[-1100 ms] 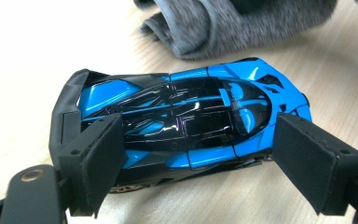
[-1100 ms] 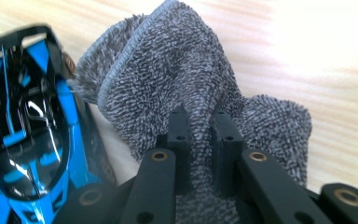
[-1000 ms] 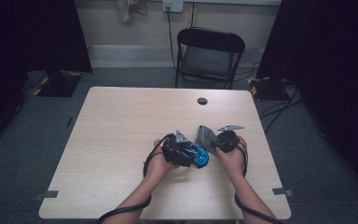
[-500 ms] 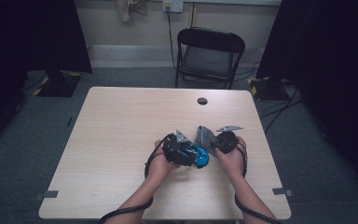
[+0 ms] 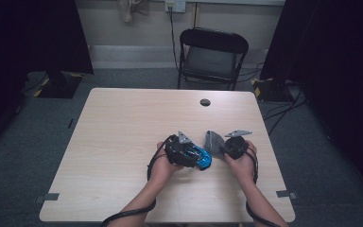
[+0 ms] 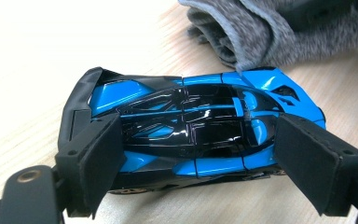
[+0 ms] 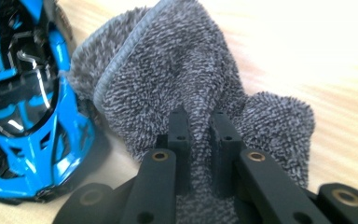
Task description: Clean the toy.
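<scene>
A blue and black toy car (image 6: 191, 130) lies on the wooden table (image 5: 123, 142), near its front right. My left gripper (image 6: 198, 154) is shut on the car, one pad at its tail and the other at its nose. In the high view the left gripper (image 5: 194, 156) sits just left of the car (image 5: 203, 160). A grey terry cloth (image 7: 177, 70) is bunched against the car's nose. My right gripper (image 7: 199, 126) is shut on a fold of that cloth. Seen from above, the cloth (image 5: 213, 141) stands up between the two hands, with the right gripper (image 5: 224, 147) at its right side.
A small black round grommet (image 5: 205, 102) is set in the table's far side. Behind the table stands a black folding chair (image 5: 212, 52). Cables run over the floor at the right. The table's front edge lies close under both forearms.
</scene>
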The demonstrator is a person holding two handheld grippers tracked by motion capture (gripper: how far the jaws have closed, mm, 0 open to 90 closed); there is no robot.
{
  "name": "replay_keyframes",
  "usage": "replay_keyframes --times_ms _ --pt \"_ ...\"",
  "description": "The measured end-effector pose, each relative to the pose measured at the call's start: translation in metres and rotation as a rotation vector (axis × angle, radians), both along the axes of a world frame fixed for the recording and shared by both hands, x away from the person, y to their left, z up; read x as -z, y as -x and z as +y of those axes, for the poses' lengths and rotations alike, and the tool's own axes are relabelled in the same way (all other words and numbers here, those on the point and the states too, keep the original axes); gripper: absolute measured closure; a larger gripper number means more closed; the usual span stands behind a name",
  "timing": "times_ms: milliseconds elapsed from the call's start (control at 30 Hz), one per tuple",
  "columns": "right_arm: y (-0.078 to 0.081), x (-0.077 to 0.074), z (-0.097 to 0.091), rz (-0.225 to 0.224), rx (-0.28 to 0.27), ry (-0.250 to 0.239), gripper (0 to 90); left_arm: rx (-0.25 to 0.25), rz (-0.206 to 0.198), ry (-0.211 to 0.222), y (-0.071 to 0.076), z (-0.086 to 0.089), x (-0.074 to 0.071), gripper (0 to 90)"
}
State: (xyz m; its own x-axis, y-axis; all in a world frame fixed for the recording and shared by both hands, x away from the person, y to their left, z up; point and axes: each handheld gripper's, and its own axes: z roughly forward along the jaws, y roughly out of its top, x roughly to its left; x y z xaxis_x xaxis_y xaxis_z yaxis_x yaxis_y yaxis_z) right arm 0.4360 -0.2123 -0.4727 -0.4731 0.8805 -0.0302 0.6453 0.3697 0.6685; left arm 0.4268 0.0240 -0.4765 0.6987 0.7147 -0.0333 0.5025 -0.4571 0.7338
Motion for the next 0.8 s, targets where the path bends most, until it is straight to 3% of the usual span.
replay_keyframes --times_ms 133,200,800 --pt "0.005 0.004 0.005 -0.006 -0.010 -0.025 81.8 -0.007 -0.004 -0.007 0.001 -0.002 0.000 16.8" --pt "0.007 0.004 0.009 0.001 -0.024 -0.034 81.7 -0.006 -0.018 -0.036 0.002 -0.002 -0.001 21.6" --pt "0.000 0.002 0.023 0.018 -0.029 -0.039 81.5 -0.007 -0.019 -0.037 0.002 -0.001 -0.001 22.4"
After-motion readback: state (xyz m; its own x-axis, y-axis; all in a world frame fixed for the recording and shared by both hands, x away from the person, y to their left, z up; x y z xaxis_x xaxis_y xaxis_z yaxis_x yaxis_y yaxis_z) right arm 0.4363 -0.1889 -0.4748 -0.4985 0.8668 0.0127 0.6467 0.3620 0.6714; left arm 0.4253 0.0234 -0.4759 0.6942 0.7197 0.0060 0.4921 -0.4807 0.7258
